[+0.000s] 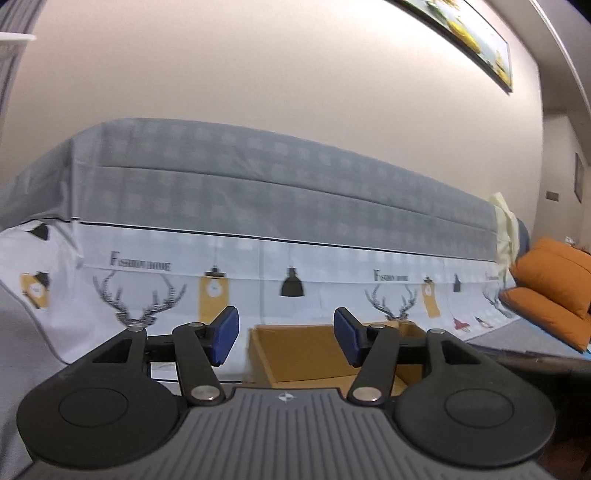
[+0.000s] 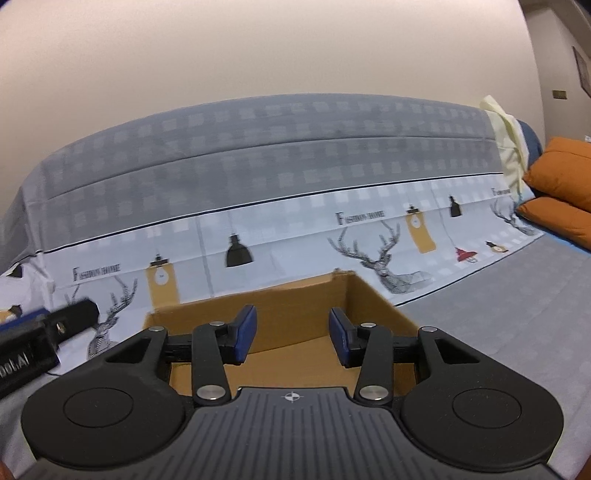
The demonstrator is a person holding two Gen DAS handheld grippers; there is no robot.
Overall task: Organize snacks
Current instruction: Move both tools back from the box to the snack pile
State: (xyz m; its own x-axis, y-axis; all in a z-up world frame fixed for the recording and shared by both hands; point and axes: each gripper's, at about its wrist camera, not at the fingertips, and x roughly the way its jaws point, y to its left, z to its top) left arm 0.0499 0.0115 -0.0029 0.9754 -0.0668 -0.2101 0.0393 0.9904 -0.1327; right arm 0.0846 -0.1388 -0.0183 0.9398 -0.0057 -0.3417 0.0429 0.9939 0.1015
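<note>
An open brown cardboard box (image 2: pixel 295 306) sits on the cloth-covered surface just ahead of my right gripper (image 2: pixel 291 338), which is open and empty above the box's near side. The same box (image 1: pixel 295 350) lies ahead of my left gripper (image 1: pixel 286 338), which is also open and empty. No snacks show in either view. The inside of the box that I can see holds nothing. The left gripper's body (image 2: pixel 40 339) shows at the left edge of the right wrist view.
A sofa back draped in a grey checked cloth (image 2: pixel 277 155) with deer and lamp prints rises behind the box. Orange cushions (image 2: pixel 561 192) lie at the far right, also in the left wrist view (image 1: pixel 550 295). A framed picture (image 1: pixel 472 33) hangs on the wall.
</note>
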